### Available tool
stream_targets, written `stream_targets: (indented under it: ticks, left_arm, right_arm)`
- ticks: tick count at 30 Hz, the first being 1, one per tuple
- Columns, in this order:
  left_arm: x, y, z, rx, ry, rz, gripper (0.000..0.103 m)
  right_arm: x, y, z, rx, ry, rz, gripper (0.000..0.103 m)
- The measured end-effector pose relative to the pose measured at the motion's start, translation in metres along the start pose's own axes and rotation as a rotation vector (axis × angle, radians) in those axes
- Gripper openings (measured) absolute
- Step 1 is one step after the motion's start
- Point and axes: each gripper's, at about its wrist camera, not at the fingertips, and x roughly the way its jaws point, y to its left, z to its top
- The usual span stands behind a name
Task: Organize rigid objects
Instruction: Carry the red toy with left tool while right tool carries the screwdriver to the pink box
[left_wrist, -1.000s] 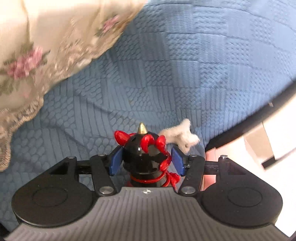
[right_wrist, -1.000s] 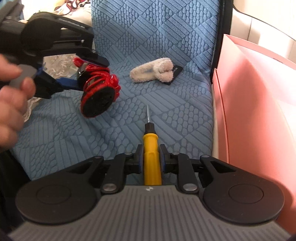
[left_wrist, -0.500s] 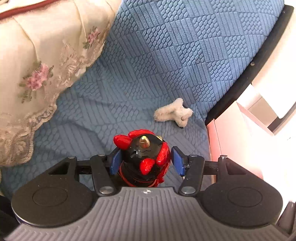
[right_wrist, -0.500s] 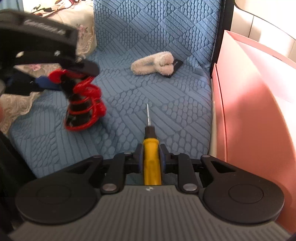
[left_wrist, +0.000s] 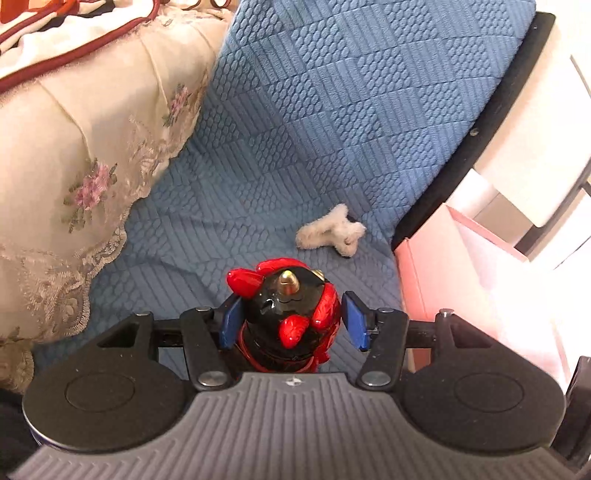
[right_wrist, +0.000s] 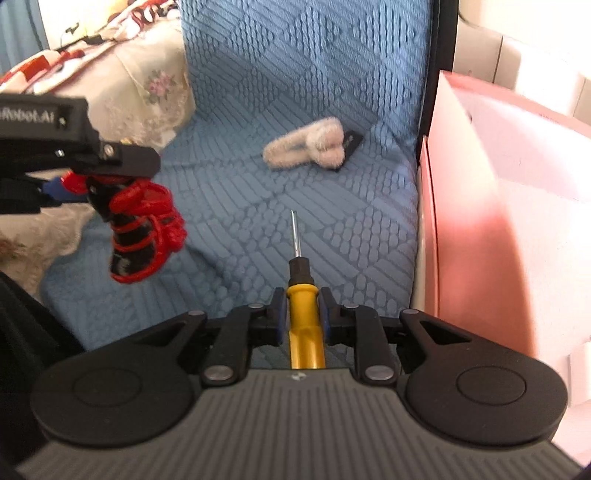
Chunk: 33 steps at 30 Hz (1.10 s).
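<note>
Over the blue quilted seat cover (left_wrist: 332, 110): both my tools held in the air, each carrying something.
Left tool (left_wrist: 291, 321): pinching the black-and-red figurine (left_wrist: 291, 314). One blue pad sits against its left side; a thin gap shows at the right pad, so contact there is hard to judge.
Figurine position: between the pads, brass tip pointing forward and up; from the right wrist view it hangs below the left tool (right_wrist: 85, 173), clear of the cover, red coils (right_wrist: 147, 221) wound round its black body.
Right tool (right_wrist: 302, 314): pressed onto the yellow-handled screwdriver (right_wrist: 301, 306).
Screwdriver position: handle clamped between the pads, shaft running straight ahead, tip above the cover.
Fuzzy white toy (right_wrist: 310, 147): lying on the cover ahead of both tools, well apart from them, touching a small black card (right_wrist: 352, 142).
Pink box (right_wrist: 498, 221): standing at the cover's right edge, beside my right tool.
Floral lace cloth (left_wrist: 74, 166): draped at left.
</note>
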Motion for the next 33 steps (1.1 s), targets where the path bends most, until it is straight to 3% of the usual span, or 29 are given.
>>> stream_targets:
  ticks: [14,33]
  left_arm:
    - [-0.041,-0.036,0.020,-0.021,-0.050,-0.044,0.062]
    - [-0.071,-0.174,0.072,0.034,-0.093,-0.161,0.062]
  right_arm:
    - [-0.072,-0.019,0.043,-0.003,-0.080,0.037,0.022]
    - [-0.172,-0.101,0.110,0.055,-0.215,-0.005,0.022]
